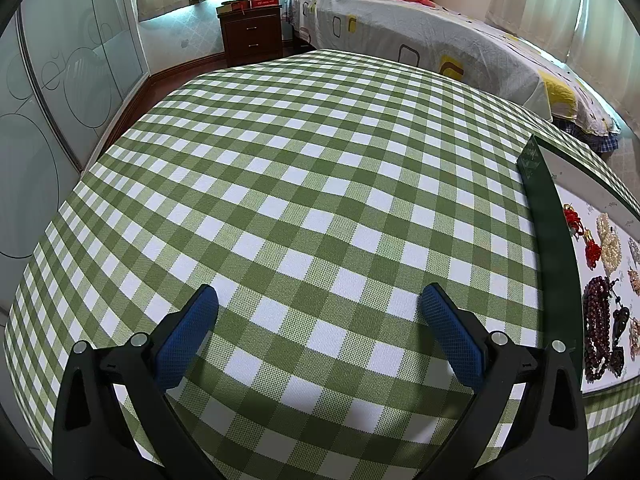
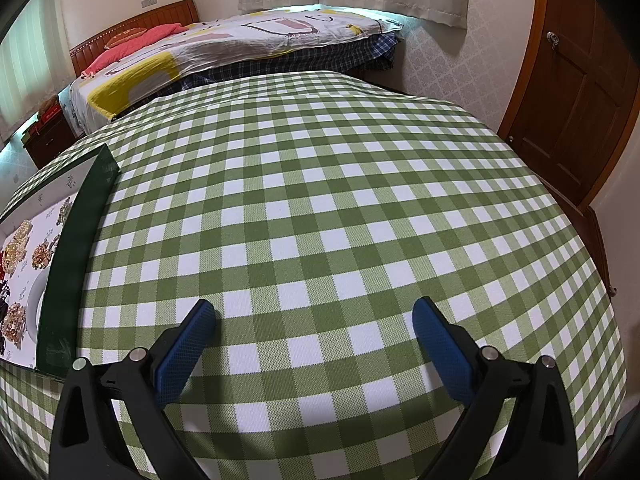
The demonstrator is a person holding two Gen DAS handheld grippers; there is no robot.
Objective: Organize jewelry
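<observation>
Both claws hang over bare checked cloth point(image 1: 304, 200) with fingers spread wide and nothing between them. The left gripper point(image 1: 320, 312) faces empty table; so does the right gripper point(image 2: 314, 326).

The jewelry sits in a shallow green-walled tray point(image 1: 548, 240) that lies between the two claws. In the left wrist view it runs down the right edge of the frame, its long axis going from lower right up toward the bed. In the right wrist view the same tray point(image 2: 76, 248) hugs the left edge. So either claw must swing inward to reach it, and neither looks clearly nearer.

The left view shows most: a coil of dark beads point(image 1: 598, 332) at the lower right, a red tasselled piece point(image 1: 588, 236) and a pale bead strand point(image 1: 608, 244) above it. The right view shows gold-coloured clusters point(image 2: 42, 256) along the near wall, cut off at the frame edge. Whether the tray has compartments I cannot tell; the floor looks like one printed white sheet.
</observation>
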